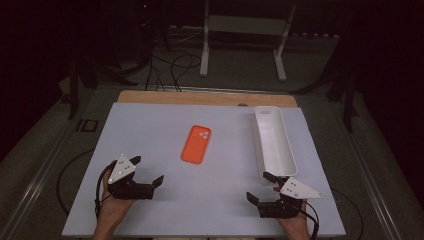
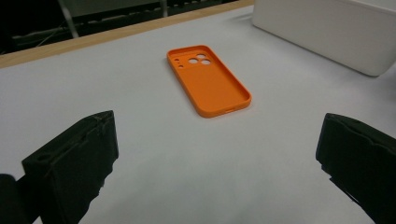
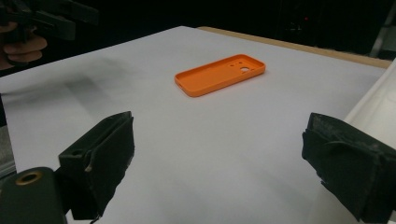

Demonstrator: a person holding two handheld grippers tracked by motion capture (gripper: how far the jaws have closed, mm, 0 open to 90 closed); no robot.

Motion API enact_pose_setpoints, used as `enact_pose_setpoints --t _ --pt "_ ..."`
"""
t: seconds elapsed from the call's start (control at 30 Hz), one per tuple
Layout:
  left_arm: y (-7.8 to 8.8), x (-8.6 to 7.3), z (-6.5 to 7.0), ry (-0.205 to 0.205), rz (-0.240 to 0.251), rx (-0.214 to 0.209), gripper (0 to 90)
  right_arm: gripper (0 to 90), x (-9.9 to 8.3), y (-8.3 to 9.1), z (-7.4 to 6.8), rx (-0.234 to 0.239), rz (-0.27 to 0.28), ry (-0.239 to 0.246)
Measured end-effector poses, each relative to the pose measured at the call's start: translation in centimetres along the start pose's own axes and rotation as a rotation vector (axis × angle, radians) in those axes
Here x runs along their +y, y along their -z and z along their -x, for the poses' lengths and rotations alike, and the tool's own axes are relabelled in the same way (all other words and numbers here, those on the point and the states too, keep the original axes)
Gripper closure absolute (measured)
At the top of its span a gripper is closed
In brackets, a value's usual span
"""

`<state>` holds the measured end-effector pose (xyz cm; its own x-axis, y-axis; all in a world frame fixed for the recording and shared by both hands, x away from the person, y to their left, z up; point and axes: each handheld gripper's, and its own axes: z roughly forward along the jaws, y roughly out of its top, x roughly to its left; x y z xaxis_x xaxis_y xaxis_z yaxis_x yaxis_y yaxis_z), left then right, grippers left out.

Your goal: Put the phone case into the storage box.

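Down at the bottom of the high view, 2 hands come in from the lower edge, each with a gripper. The left gripper (image 1: 148, 170) sits at lower left, jaws spread wide, gripping nothing, aimed toward the middle of the table. The right gripper (image 1: 259, 187) sits at lower right, jaws just as wide, also empty, its near jaw tip close to the bottom end of the white tray (image 1: 288, 150).

In the left gripper view, the 2 black jaws rise at the bottom corners with bare white tabletop (image 2: 140, 107) between them. Straight ahead, in the upper middle of the frame, lies the orange phone case (image 2: 208, 80), flat, open side up, camera holes at its far end. A wall of the tray (image 2: 327, 28) runs across the upper right corner.

In the right gripper view, the jaws stand far apart at lower left and lower right, nothing between them but table. The phone case (image 3: 219, 74) lies in the upper middle, well apart from the jaws. The left gripper (image 3: 42, 16) and the fingers holding it show in the upper left corner.

Back in the high view, the phone case (image 1: 196, 144) lies at the centre of the table (image 1: 150, 125), well apart from both grippers, with the long tray to its right, reaching toward the far edge. Beyond the table, a white stand (image 1: 242, 25) and cables (image 1: 175, 67) on the dark floor.
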<state>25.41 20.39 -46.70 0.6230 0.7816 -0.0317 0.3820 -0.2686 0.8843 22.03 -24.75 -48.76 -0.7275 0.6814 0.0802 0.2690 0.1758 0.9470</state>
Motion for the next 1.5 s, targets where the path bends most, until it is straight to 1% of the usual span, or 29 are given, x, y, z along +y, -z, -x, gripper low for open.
enact_pose_setpoints --t 0.03,0.17,0.23,0.27,0.33,0.6,0.77,1.03,1.2,1.4,1.5 --pt "-0.2 0.1 0.0 -0.008 -0.003 -0.001 0.0 9.3 0.0 0.0 0.0 -0.002 0.000 0.000" --pt "-0.7 0.4 0.0 -0.014 -0.004 -0.005 0.0 9.3 0.0 0.0 0.0 -0.002 0.001 0.000" --pt "-0.7 0.4 0.0 -0.014 -0.004 -0.005 0.0 9.3 0.0 0.0 0.0 -0.001 0.002 -0.002" --pt "-1.1 0.8 0.0 -0.017 -0.006 -0.007 0.0 9.3 0.0 0.0 0.0 -0.002 0.002 -0.004" --pt "-1.3 1.1 0.0 -0.020 -0.006 -0.009 0.0 9.3 0.0 0.0 0.0 -0.004 0.001 -0.002" --pt "-2.1 2.1 0.0 -0.033 0.009 -0.030 0.0 9.3 0.0 0.1 0.0 -0.008 0.001 -0.003" --pt "-2.8 2.4 0.0 -0.035 0.007 -0.036 0.0 9.3 0.0 0.1 0.0 -0.009 0.002 -0.001" --pt "-3.8 3.0 0.0 -0.026 0.013 -0.047 0.0 9.3 0.0 0.1 0.0 -0.012 0.003 -0.001" --pt "-4.4 3.3 -0.1 -0.027 0.011 -0.045 0.0 9.3 0.0 0.1 0.0 -0.013 0.002 -0.001" --pt "-5.1 3.7 -0.2 -0.033 0.002 -0.045 0.0 9.3 0.0 0.2 0.1 -0.017 0.004 0.003" --pt "-5.4 3.8 -0.2 -0.029 -0.003 -0.048 0.0 9.3 0.0 0.2 0.1 -0.018 0.004 0.003"
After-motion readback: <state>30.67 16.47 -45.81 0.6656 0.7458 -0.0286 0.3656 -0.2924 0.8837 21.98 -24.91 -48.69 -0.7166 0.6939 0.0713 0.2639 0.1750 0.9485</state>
